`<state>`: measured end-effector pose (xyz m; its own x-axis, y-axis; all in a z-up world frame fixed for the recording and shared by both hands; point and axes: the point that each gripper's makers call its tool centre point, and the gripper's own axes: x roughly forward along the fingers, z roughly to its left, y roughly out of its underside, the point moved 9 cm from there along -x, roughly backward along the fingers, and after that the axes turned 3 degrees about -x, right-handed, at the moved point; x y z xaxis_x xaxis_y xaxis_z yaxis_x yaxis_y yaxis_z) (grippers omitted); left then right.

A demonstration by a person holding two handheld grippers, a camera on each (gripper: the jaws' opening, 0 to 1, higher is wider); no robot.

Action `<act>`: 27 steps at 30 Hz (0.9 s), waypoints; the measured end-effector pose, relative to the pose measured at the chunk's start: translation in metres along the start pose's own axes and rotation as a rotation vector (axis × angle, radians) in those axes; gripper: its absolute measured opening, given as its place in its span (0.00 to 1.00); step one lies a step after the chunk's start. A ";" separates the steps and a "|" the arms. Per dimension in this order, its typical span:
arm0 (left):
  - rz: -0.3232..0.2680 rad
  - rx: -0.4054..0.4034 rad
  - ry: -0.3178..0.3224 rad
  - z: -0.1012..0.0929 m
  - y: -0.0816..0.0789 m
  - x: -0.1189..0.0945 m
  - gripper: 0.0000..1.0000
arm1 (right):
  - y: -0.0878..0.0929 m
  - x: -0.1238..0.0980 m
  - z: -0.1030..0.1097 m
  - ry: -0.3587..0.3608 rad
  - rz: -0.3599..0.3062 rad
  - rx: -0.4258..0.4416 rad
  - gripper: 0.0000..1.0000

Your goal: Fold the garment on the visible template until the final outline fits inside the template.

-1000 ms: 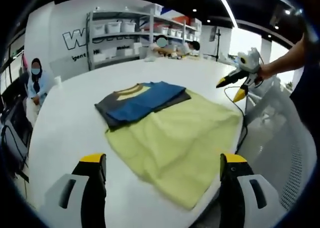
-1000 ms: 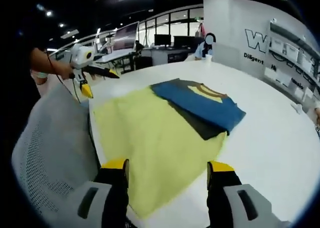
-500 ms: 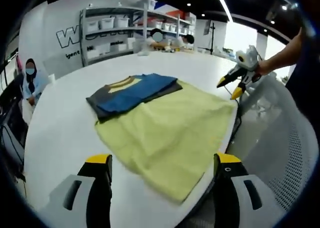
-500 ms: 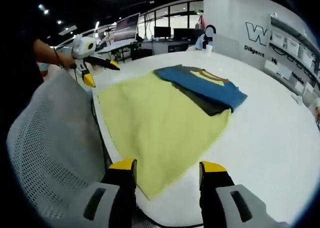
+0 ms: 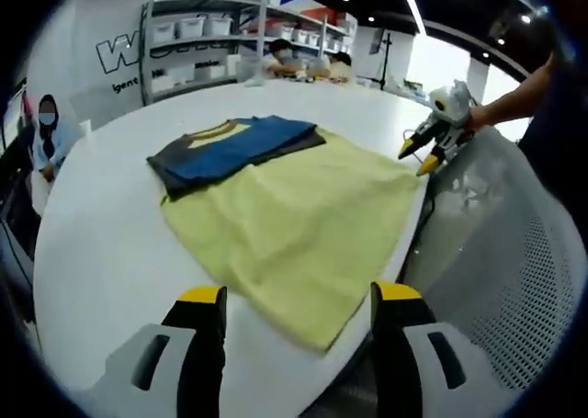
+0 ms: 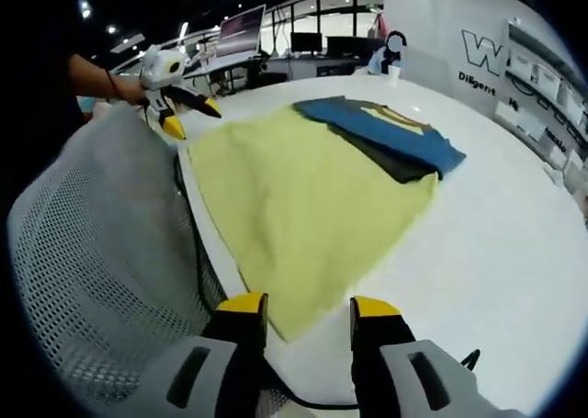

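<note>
A folded blue and grey garment [image 5: 234, 149] with a yellow collar lies at the far edge of the yellow-green template cloth [image 5: 294, 220] on the round white table [image 5: 101, 243]. My left gripper [image 5: 299, 294] is open and held back from the table's near edge, holding nothing. In the right gripper view the garment [image 6: 390, 133] rests on the cloth's [image 6: 294, 188] far corner. There my right gripper [image 6: 306, 304] is open and empty, off the cloth's near corner. Each gripper appears in the other's view, the right gripper [image 5: 424, 147] and the left gripper [image 6: 179, 96], both beside the cloth with jaws apart.
A white mesh chair [image 5: 501, 253] stands against the table edge between the grippers, and a black cable [image 6: 197, 253] runs along that edge. Shelves with bins [image 5: 202, 46] line the back wall. People sit at the far side [image 5: 41, 129], and monitors [image 6: 239, 37] stand behind.
Both views have drawn back and lower from the table, bringing more of the mesh chair into view. My right gripper's jaws stand closer together than before. Garment and cloth have not moved.
</note>
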<state>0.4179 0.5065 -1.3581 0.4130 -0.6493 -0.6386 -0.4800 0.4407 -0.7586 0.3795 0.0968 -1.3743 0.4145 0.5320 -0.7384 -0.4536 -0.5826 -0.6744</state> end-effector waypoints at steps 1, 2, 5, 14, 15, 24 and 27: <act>0.008 -0.001 0.002 0.000 0.001 0.000 0.64 | 0.000 0.000 0.000 -0.001 0.002 -0.003 0.28; 0.012 -0.002 0.004 0.000 0.002 0.000 0.64 | 0.001 0.001 0.001 -0.003 0.006 -0.005 0.26; 0.024 -0.003 0.006 -0.001 0.005 0.002 0.62 | 0.003 0.001 0.002 -0.010 0.028 -0.037 0.13; 0.068 0.004 0.049 -0.009 0.008 0.007 0.53 | 0.005 0.001 0.002 -0.006 0.040 -0.018 0.18; 0.075 0.001 0.053 -0.009 0.009 0.007 0.50 | 0.006 0.001 0.003 -0.006 0.042 -0.017 0.18; 0.111 -0.032 0.058 -0.010 0.014 0.007 0.34 | 0.006 0.002 0.008 -0.007 0.046 -0.010 0.14; 0.114 -0.042 0.048 -0.007 0.016 0.007 0.27 | 0.006 0.002 0.007 -0.007 0.047 -0.017 0.12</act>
<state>0.4074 0.5043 -1.3736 0.3170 -0.6256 -0.7128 -0.5544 0.4876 -0.6745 0.3716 0.0987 -1.3802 0.3880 0.5079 -0.7691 -0.4585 -0.6175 -0.6391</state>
